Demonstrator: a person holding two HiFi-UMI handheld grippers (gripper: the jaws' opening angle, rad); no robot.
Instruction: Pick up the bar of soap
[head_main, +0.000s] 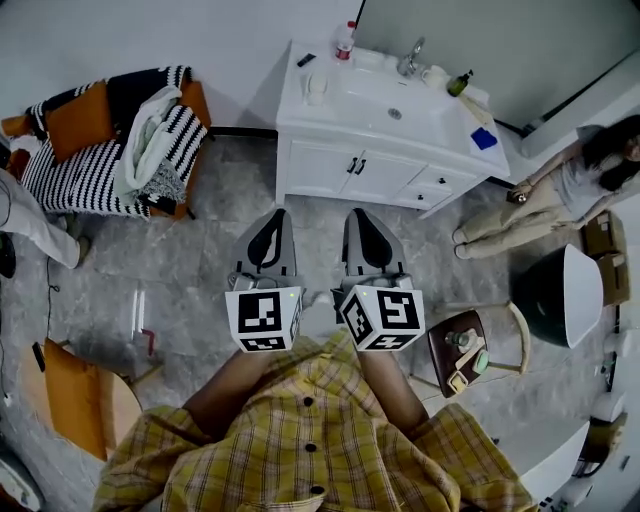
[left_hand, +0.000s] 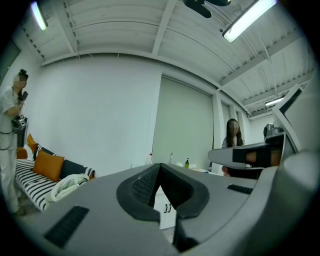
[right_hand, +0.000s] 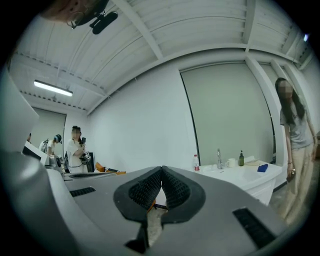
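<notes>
A white vanity (head_main: 330, 150) with a sink (head_main: 385, 100) stands against the far wall, well ahead of both grippers. On its top lie a small white thing (head_main: 317, 86) at the left and a blue block (head_main: 484, 138) at the right; I cannot tell which is the bar of soap. My left gripper (head_main: 272, 222) and right gripper (head_main: 360, 220) are held side by side at waist height, pointing toward the vanity. Each one is shut with nothing between its jaws. The left gripper (left_hand: 159, 167) and the right gripper (right_hand: 162, 171) show their pads meeting at the tip.
By the tap (head_main: 411, 57) stand a water bottle (head_main: 346, 42), a mug (head_main: 436, 74) and a green pump bottle (head_main: 459, 83). A striped sofa (head_main: 90, 160) is at the left. A person (head_main: 560, 190) sits on the floor at the right, near a chair (head_main: 470, 350) and a dark bin (head_main: 555, 295).
</notes>
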